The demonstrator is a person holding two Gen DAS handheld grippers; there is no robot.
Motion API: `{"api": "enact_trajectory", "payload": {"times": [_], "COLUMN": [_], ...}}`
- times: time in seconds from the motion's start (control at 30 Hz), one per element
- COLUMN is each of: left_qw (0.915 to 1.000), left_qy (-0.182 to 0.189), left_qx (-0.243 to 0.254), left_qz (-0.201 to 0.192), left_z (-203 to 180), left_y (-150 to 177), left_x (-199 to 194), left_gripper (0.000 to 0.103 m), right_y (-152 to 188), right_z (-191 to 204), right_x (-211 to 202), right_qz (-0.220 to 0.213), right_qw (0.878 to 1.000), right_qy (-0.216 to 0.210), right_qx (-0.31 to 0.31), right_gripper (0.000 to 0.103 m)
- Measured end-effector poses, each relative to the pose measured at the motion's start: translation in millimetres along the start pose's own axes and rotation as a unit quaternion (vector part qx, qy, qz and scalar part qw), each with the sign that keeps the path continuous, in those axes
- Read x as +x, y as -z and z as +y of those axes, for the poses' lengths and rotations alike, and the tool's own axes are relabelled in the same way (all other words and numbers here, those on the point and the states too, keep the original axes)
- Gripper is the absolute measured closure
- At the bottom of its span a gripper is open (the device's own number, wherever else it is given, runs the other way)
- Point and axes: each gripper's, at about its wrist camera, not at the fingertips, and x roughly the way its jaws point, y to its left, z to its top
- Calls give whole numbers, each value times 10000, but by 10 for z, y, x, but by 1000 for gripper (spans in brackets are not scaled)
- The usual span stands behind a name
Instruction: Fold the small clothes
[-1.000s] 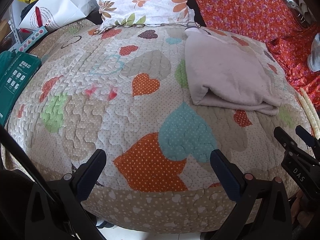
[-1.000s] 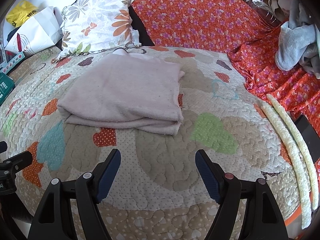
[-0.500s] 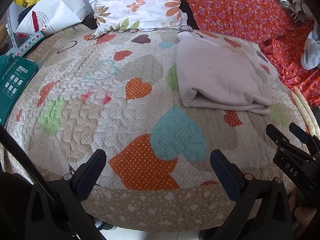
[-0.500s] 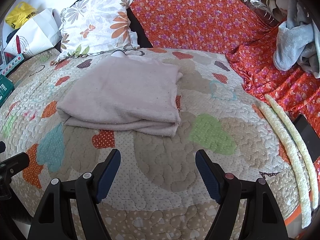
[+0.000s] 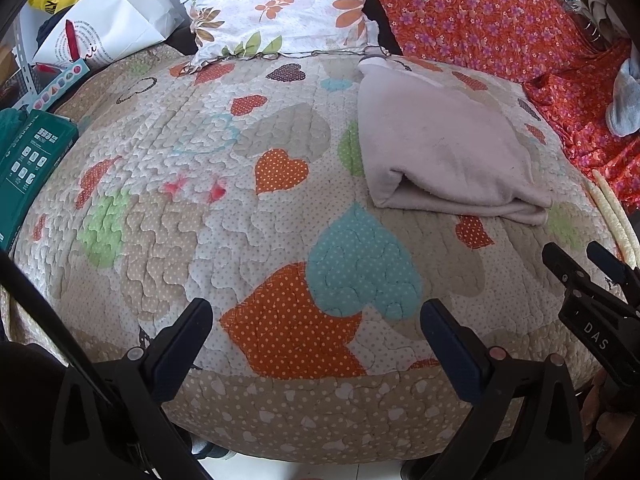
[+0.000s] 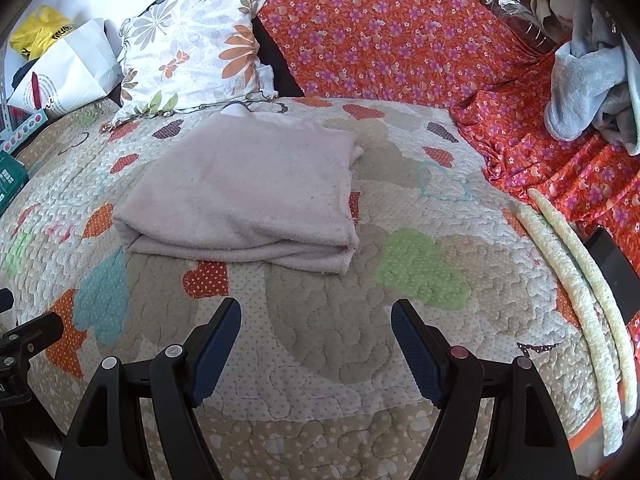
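A pale pink garment (image 6: 244, 196) lies folded into a flat rectangle on the heart-patterned quilt (image 6: 420, 268); it also shows in the left wrist view (image 5: 444, 152) at the right. My left gripper (image 5: 316, 320) is open and empty above the quilt's near edge, left of the garment. My right gripper (image 6: 316, 320) is open and empty, short of the garment's near edge. The right gripper's body (image 5: 592, 312) shows at the right of the left wrist view.
A floral pillow (image 6: 192, 44) and an orange flowered cloth (image 6: 400, 36) lie behind the garment. A pile of grey clothes (image 6: 592, 80) sits at the far right. A white paper bag (image 5: 108, 24) and a green box (image 5: 28, 164) are at the left. Two foam strips (image 6: 580, 300) lie along the right.
Both grippers have drawn back slightly from the bed, still open. The folded garment has not moved.
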Motion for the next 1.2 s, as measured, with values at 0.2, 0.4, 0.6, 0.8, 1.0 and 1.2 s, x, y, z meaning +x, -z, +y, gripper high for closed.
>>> {"api": "enact_trajectory", "payload": {"times": [0.2, 0.4, 0.6, 0.8, 1.0, 1.2], "left_qw": [10000, 9998, 9998, 9998, 9999, 9999], "left_qy": [-71, -195, -202, -178, -59, -118], "left_qx": [4, -1, 8, 6, -66, -76], "left_qz": [25, 26, 75, 76, 139, 4], "left_z": [40, 64, 69, 67, 70, 82], "left_y": [14, -10, 0, -1, -98, -251], "left_x": [70, 188, 251, 269, 331, 374], "left_gripper": [0, 0, 0, 0, 0, 0], "right_y": [-6, -6, 0, 8, 17, 25], "right_z": [-3, 42, 73, 79, 100, 63], "right_x": [-23, -39, -27, -23, -17, 5], "right_qz": [-50, -89, -71, -92, -81, -34], "right_qw": [10000, 9999, 10000, 9999, 10000, 10000], "right_qy": [-21, -53, -32, -42, -18, 10], "right_qx": [37, 10, -35, -32, -36, -3], "right_gripper": [21, 19, 19, 19, 19, 19]}}
